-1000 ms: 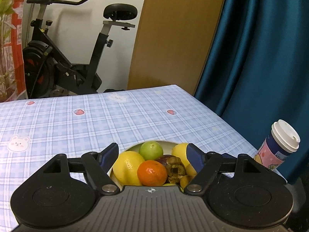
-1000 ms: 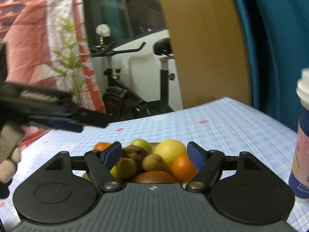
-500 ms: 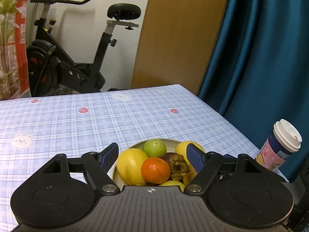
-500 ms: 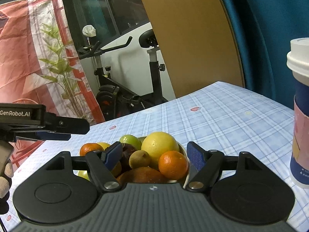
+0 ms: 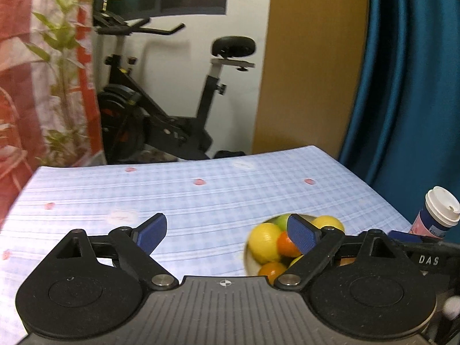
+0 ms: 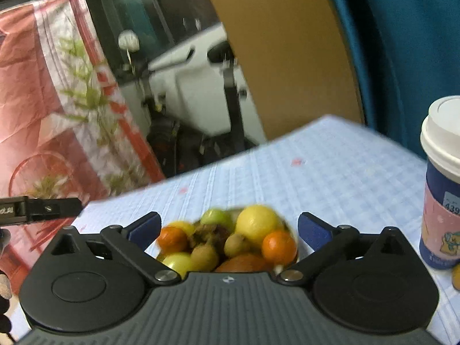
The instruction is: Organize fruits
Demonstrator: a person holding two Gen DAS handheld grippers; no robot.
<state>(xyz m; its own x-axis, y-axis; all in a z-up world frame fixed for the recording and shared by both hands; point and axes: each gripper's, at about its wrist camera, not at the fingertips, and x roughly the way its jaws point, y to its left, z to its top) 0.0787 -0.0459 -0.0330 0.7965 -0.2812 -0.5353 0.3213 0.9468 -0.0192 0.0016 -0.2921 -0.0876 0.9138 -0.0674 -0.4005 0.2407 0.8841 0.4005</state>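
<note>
Right wrist view: right hand-held gripper (image 6: 228, 230) is sitting with jaws wide apart, holding nothing, and the bowl (image 6: 287, 224) of fruit is lying dead ahead between the blue pads (image 6: 145, 228), just past them. An orange (image 6: 278, 246) is lying nearest the right pad, a lemon (image 6: 256, 223) behind it, a green fruit (image 6: 216, 216) further back; brown fruits are blurring in the middle. Cup (image 6: 441, 184) is standing just right of the bowl on the tabletop (image 6: 330, 172).

Left wrist view: left hand-held gripper (image 5: 227, 231) is also gaping apart and empty, aiming at bare tabletop (image 5: 201, 201); the bowl (image 5: 247, 254) is lying off to its right, partly behind the right pad. Cup (image 5: 437, 214) is standing further right. An exercise bike (image 5: 161, 109) and curtain (image 5: 408, 86) are sitting beyond the far edge.

Judging by this, the right one is nearer and squarely lined up on the fruit pile; the round fruit is showing no long axis to match.
</note>
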